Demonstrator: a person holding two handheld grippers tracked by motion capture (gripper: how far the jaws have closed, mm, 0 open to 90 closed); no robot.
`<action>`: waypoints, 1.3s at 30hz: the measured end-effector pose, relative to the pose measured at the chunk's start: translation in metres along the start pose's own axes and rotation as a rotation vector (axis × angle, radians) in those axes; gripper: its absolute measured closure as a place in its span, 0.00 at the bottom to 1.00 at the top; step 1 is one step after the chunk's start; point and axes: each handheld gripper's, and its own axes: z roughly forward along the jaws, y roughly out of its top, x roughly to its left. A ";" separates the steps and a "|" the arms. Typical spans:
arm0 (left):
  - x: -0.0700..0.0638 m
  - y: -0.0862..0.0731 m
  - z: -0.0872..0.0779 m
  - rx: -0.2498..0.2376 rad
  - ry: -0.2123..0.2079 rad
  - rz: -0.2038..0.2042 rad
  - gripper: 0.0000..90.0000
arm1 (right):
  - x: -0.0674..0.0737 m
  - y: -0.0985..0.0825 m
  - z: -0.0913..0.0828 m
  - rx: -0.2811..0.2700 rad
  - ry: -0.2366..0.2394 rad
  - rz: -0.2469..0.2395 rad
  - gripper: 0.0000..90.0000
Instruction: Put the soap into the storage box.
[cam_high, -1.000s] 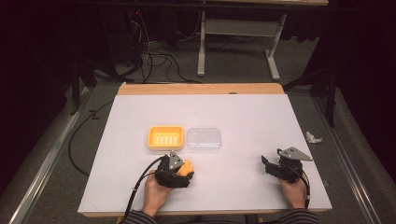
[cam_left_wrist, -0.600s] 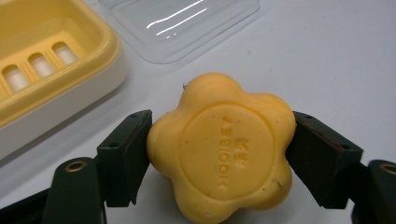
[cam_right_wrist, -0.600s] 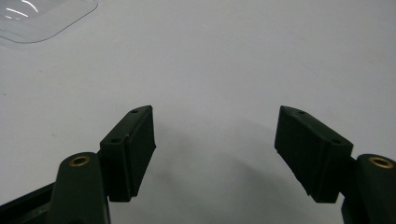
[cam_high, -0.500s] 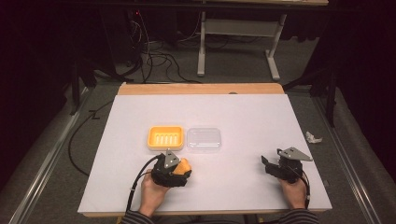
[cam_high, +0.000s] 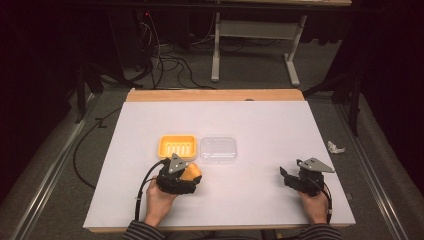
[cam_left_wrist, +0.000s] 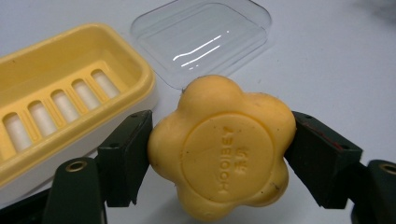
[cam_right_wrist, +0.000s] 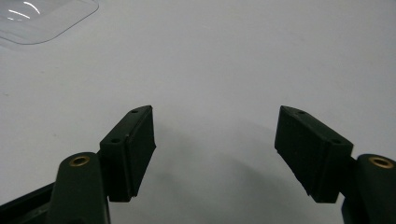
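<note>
The left gripper (cam_high: 184, 176) sits at the near left of the white counter (cam_high: 260, 125), held in a hand (cam_high: 159, 202) that comes in from the near edge. Its jaws pinch a yellow flower-shaped soap (cam_left_wrist: 223, 145) from both sides; in the left gripper view the two black pads press against the bar's lobes, and a round stamped mark with raised lettering faces the camera. In the high view the soap (cam_high: 191, 171) shows as an orange-yellow lump at the gripper's far right end, just near of the dish.

The yellow soap dish (cam_high: 176, 146) lies a little beyond the left gripper, near the middle of the counter. Its slotted floor is bare in the left gripper view (cam_left_wrist: 60, 95), where it lies to the left of the soap and close to it. A clear plastic lid (cam_high: 218, 149) rests flat on the counter just to the right of the dish, the two side by side with their edges very close. In the left gripper view the lid (cam_left_wrist: 205, 35) lies beyond the soap.

The right gripper (cam_high: 300, 178) is at the near right of the counter, well apart from the soap, dish and lid, held in the other hand (cam_high: 315, 205). Its jaws are spread wide with bare counter between them in the right gripper view (cam_right_wrist: 215, 154), and a corner of the lid (cam_right_wrist: 42, 18) shows at the far left there.
</note>
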 end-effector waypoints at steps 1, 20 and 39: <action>0.002 0.002 -0.001 -0.005 0.000 -0.005 0.30 | 0.000 0.000 0.000 0.000 0.000 0.001 0.32; 0.040 0.030 -0.008 -0.042 0.043 -0.082 0.30 | -0.001 0.000 0.000 0.001 0.000 0.010 0.32; 0.067 0.038 0.014 -0.003 0.108 -0.178 0.30 | -0.001 0.000 0.000 -0.004 -0.001 0.006 0.32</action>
